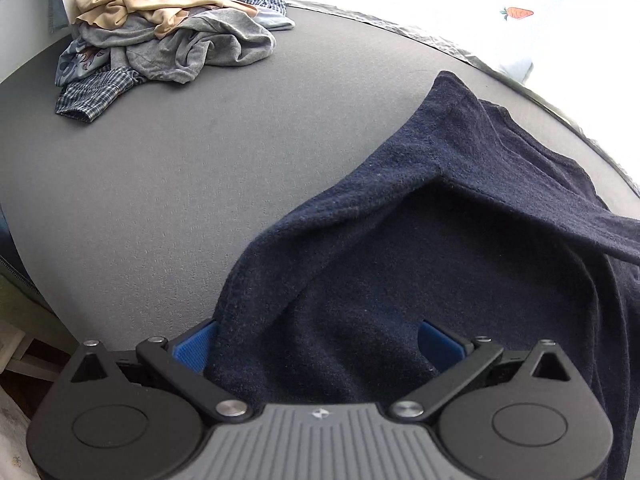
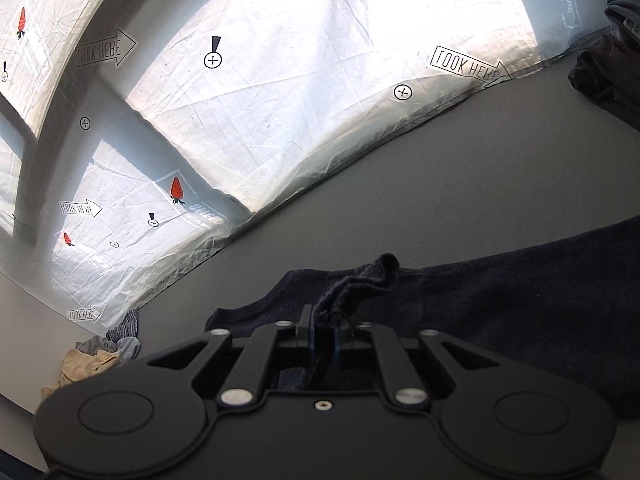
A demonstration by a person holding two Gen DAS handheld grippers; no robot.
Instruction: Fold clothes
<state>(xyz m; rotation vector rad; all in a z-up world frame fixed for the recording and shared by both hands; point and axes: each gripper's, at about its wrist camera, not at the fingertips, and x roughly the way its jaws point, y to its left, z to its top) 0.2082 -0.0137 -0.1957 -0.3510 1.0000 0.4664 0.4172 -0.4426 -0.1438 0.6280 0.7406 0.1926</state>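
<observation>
**Navy garment lifted at two points over the grey surface**

Between the wide-spread blue fingers [image 1: 192, 346] of the left gripper [image 1: 316, 344], a fold of the navy garment [image 1: 440, 248] is lying draped over the gripper body; the pads are standing apart on either side of the cloth, not pressing it. Ahead of these fingers and to their left, the grey surface [image 1: 160, 184] is lying bare, giving open room up to the pile of clothes [image 1: 160, 36] at the far corner. To their right, the garment is running close to the surface's edge, where the white printed sheet [image 1: 540, 12] is beginning.

In the right wrist view, the right gripper [image 2: 325, 340] is clenching its fingers on a bunched edge of the navy garment [image 2: 520, 304], which is sticking up just above the fingertips. Beyond them a strip of grey surface [image 2: 440, 184] is lying bare up to the sheet [image 2: 320, 100]. Only this view is showing the sheet's arrows and carrots broadly; only the left view is showing the pile plainly.
</observation>
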